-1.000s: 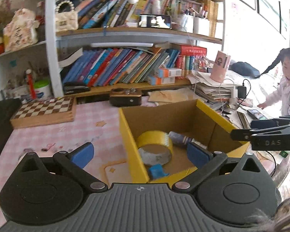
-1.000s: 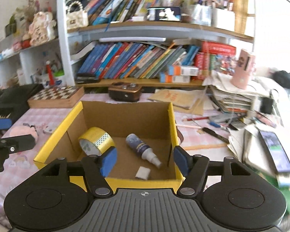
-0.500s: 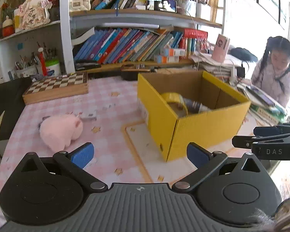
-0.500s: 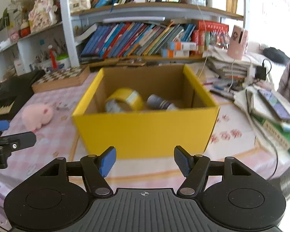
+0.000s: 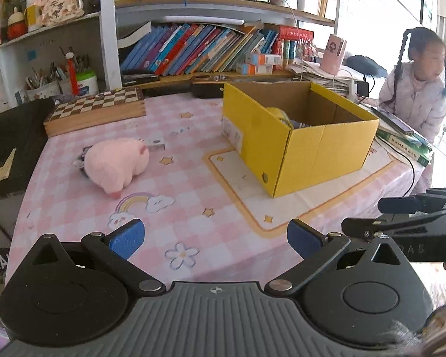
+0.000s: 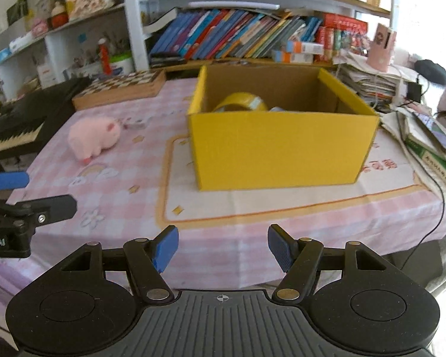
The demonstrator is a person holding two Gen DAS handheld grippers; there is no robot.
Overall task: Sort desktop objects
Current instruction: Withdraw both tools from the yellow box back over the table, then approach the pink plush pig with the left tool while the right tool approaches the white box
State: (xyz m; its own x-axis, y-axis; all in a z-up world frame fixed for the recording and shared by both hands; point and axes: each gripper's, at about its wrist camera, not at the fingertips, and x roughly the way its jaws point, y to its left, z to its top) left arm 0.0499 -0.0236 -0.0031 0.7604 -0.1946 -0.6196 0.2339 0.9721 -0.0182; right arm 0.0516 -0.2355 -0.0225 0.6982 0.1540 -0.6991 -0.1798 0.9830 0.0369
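Both grippers have drawn back from above the box (image 6: 282, 145) toward the table's near edge, so the box interior, looked down into a second ago, now shows only past its near wall. Table (image 5: 193, 196): covered by a pink checked cloth, it carries everything below. Box: yellow cardboard, open-topped, upright on a cream mat. Chessboard (image 5: 95, 113): well to the left of the box, toward the shelves. Plush pig (image 5: 116, 163): pink, lying on the cloth left of the box, well apart from it. Roll of tape (image 6: 240, 102): yellow, inside the box, leaning by its left wall. Left gripper (image 5: 215, 238): jaws released, nothing between the blue pads, above bare cloth in front of the box. Right gripper (image 6: 223, 247): jaws likewise parted and empty, facing the box's near wall.
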